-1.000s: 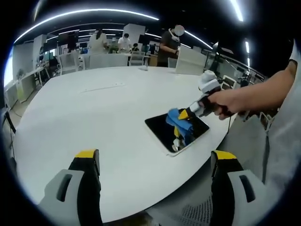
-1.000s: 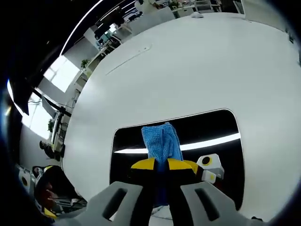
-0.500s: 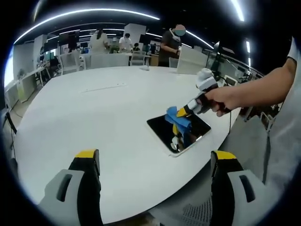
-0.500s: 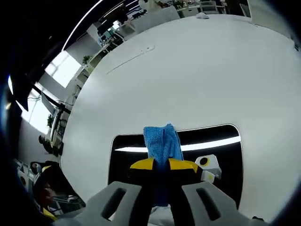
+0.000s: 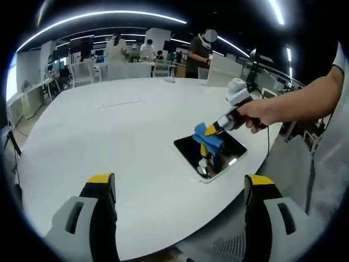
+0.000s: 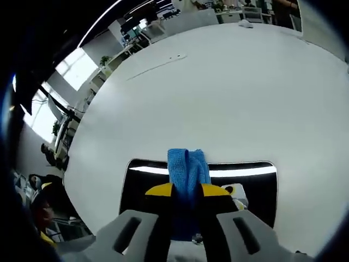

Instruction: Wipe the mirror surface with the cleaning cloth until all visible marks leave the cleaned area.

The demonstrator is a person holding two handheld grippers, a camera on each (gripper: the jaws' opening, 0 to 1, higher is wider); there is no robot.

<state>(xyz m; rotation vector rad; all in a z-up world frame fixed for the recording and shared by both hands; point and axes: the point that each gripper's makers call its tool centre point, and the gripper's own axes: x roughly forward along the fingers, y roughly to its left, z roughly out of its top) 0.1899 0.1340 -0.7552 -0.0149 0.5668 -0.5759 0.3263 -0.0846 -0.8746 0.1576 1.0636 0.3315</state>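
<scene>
Right gripper (image 6: 187, 190) clamps blue cloth (image 6: 187, 168) on mirror (image 6: 147, 180); left gripper (image 5: 177, 188) apart.

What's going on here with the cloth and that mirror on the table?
A person is wiping a mirror that lies flat near the edge of a white table. The right gripper is shut on a blue cloth and presses it on the glass. The left gripper is open and holds nothing.
</scene>
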